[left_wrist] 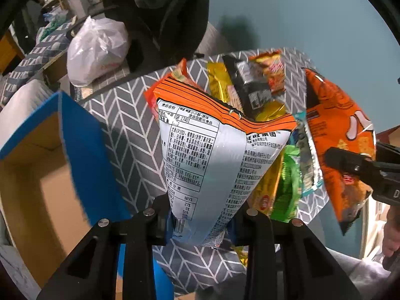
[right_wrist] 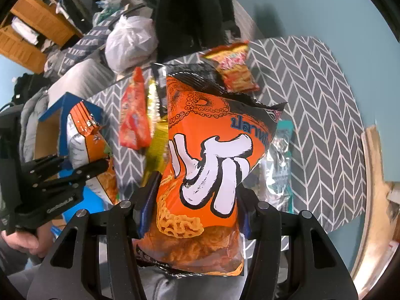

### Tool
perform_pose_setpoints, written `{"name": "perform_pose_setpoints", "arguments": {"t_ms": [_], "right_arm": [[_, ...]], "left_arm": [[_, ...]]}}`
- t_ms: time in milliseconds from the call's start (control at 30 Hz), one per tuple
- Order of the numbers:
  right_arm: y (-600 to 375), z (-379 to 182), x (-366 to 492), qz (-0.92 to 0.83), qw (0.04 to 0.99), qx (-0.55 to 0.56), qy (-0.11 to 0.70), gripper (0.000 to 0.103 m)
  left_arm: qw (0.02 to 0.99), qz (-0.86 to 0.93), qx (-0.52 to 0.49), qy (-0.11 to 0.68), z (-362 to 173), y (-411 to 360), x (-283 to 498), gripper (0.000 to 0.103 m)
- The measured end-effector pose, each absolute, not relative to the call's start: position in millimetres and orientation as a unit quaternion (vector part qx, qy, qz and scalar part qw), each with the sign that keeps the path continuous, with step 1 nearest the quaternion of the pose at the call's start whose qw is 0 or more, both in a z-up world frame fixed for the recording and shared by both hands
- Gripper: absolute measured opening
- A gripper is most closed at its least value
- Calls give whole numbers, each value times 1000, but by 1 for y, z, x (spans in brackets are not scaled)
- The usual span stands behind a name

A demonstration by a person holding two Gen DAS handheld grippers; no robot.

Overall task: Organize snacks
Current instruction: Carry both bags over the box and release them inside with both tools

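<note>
At the far left stands an open cardboard box (left_wrist: 45, 175) with a blue outer face, and what shows of its inside is bare, so by my reading the sorting has only begun: nothing appears to be stowed yet. Just right of it, the left gripper (left_wrist: 200, 215) is clamped on the lower end of a silver-backed snack bag (left_wrist: 207, 155), which hangs free above the cloth; its back is printed with a nutrition table and its sealed top edge is orange. The film is crinkled and puffed, so it is likely light and easily crushed. Behind it, on the grey herringbone tablecloth (left_wrist: 130, 145), several packets still lie loose and waiting: a yellow pack (left_wrist: 220, 85), a black one (left_wrist: 250, 85), a red-orange noodle-style packet (right_wrist: 232, 67), a green pack (left_wrist: 287, 187) and a silvery teal-edged wrapper (right_wrist: 280, 165). Farther right, the right gripper (right_wrist: 195, 200) is closed on the lower half of an orange octopus-print chip bag (right_wrist: 210, 150), held clear of the table, glossy, with a black crimped top and white lettering. Both lifted bags still have to go into the box, and the loose packets after them.
</note>
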State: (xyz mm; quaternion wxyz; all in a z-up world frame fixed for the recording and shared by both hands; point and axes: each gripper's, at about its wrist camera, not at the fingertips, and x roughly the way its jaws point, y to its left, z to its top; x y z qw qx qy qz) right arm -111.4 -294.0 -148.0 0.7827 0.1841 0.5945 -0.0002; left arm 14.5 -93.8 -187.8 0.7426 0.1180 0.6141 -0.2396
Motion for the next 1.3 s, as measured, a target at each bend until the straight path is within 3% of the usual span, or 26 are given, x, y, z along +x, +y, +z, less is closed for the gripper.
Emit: {"name": "perform_pose_setpoints", "arguments": {"t_ms": [700, 1300], "right_arm": [[-214, -102, -65, 117, 797, 117, 581, 54], [-80, -98, -10, 258, 782, 24, 567, 54]], "left_arm": [[791, -148, 22, 593, -104, -17, 8, 33], [805, -2, -52, 592, -109, 101, -1, 33]]}}
